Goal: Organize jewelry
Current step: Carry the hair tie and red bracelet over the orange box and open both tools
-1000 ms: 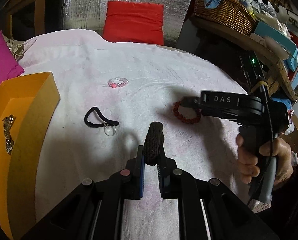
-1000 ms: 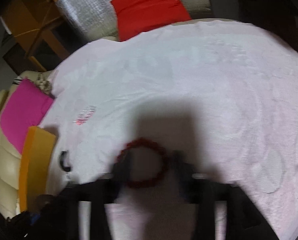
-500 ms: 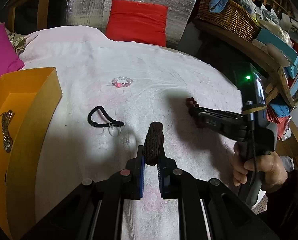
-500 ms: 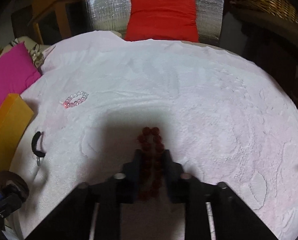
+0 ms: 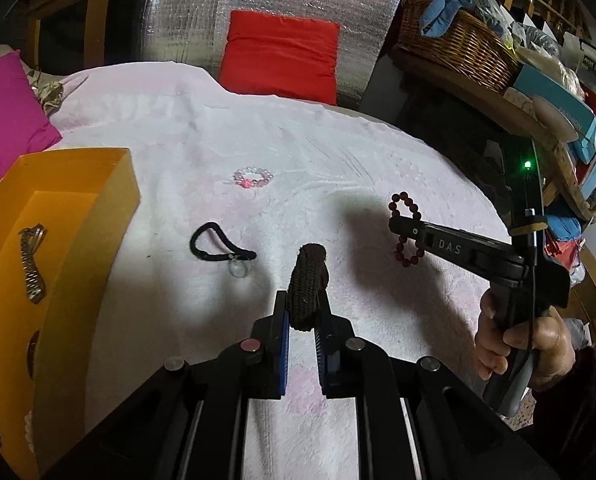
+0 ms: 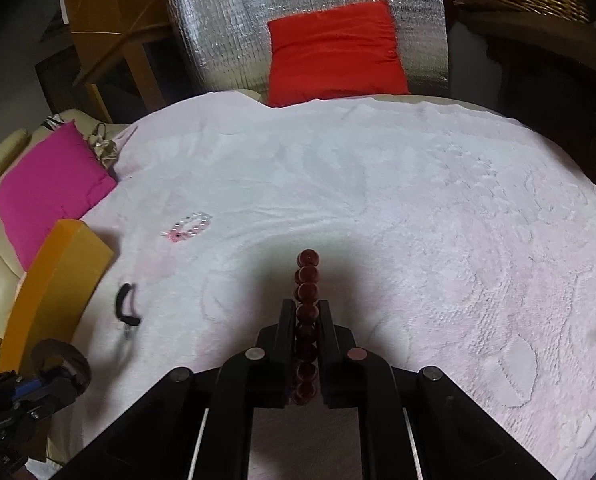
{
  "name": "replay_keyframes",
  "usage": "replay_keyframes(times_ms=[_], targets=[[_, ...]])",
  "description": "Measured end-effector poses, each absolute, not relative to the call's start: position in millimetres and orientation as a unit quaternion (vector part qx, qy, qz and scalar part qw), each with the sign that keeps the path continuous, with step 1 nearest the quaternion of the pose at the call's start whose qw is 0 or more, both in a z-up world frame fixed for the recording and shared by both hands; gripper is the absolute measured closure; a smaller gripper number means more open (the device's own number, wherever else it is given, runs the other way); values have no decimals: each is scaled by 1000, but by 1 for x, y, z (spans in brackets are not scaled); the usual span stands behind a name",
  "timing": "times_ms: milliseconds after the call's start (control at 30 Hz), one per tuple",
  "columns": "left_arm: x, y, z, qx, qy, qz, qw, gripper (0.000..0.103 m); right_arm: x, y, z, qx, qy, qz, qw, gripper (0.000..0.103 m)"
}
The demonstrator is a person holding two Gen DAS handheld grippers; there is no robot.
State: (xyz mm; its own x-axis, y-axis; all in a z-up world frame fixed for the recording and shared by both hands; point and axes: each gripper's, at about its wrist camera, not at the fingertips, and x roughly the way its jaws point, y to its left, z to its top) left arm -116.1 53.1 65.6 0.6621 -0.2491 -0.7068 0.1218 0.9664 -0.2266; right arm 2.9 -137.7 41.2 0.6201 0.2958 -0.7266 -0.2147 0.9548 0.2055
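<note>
Light is falling from above and behind onto the pale cloth [image 5: 337, 152], leaving the room beyond it dim. The left gripper [image 5: 302, 312] and right gripper [image 6: 306, 320] are casting soft dark shadows toward twelve o'clock. Fisheye bending is curving both views, corners going black. Silver foil [image 6: 309, 28] is glinting at twelve o'clock. Focus is staying fairly sharp, softening toward the edges.

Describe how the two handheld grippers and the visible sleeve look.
Both are black. The left gripper has blue-padded jaws and round metal bolts. The right gripper bears white "DAS" lettering, a grey handle, a black cable and a green light. The dark sleeve covers the wrist.
</note>
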Motion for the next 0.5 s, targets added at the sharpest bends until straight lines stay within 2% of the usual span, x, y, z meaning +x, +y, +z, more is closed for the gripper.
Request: replay_keyframes(times_ms=[500], targets=[[-151,82,90,-56,375,-46,924,91,-45,-94,70,66,376,194,904,92]])
